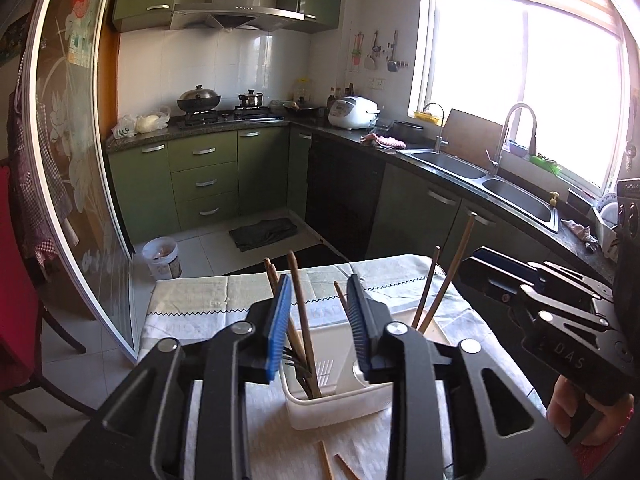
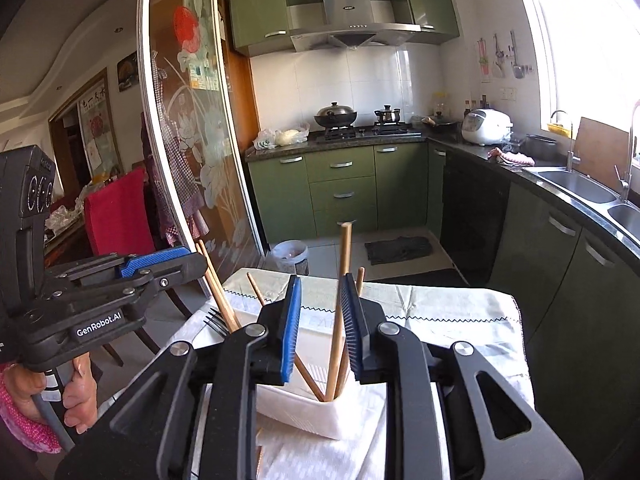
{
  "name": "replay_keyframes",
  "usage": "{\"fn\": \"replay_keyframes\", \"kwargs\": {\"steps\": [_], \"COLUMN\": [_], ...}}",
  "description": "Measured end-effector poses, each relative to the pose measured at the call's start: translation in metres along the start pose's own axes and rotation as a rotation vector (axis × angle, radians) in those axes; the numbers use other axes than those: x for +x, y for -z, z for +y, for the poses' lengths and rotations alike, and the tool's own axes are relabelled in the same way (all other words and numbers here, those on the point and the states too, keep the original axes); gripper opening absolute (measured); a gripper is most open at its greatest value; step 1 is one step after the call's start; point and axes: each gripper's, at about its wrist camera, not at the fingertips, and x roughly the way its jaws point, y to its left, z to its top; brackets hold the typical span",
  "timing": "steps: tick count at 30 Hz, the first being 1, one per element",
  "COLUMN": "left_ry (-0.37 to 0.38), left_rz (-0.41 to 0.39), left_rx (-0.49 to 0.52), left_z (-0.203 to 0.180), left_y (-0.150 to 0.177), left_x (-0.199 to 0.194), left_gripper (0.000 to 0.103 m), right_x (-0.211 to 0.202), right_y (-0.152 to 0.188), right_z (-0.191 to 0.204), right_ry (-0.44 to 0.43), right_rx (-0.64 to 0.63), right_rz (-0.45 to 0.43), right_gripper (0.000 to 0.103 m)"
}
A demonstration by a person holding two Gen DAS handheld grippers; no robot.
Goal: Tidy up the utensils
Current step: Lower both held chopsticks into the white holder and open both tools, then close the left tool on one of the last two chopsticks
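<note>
The left gripper (image 1: 318, 328) stands part open, empty, above a white utensil holder (image 1: 336, 408). At three o'clock the right gripper (image 2: 320, 328) gapes, chopsticks (image 2: 340, 312) loose between.

My table (image 1: 192, 296) is draped in a pale cloth (image 1: 380, 276) with a black zigzag stitched line running across it. At the centre of the cloth stands a white plastic utensil holder (image 1: 332, 408), with chopsticks and a fork standing up in it. At six o'clock from the holder, two loose wooden chopsticks (image 1: 325, 458) lie flat on the cloth just beside it. A folded white towel (image 2: 320, 456) lies under the holder's near side.
</note>
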Motion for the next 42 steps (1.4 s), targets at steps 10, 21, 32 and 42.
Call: {"fn": "replay_keyframes", "kwargs": {"steps": [10,21,32,42], "left_ry": [-0.011,-0.054,-0.154,-0.129], "left_rz": [0.190,0.597,0.646,0.683], "left_rx": [-0.006,-0.028,0.006,-0.022], "left_z": [-0.004,0.002,-0.014,-0.022], "left_y": [0.056,0.169,0.179,0.181], "left_x": [-0.028,0.038,0.068,0.078], "left_gripper": [0.071,0.046,0.046,0.008], "right_x": [-0.108,-0.163,-0.174,-0.179], "right_y": [0.073,0.167,0.182,0.183], "right_z": [0.000,-0.068,-0.089,-0.099], "right_ry": [0.014,0.071,0.013,0.014], "right_rx": [0.043,0.281,0.357,0.407], "right_rz": [-0.066,0.014,0.009,0.001], "right_gripper": [0.036,0.043,0.045,0.047]}}
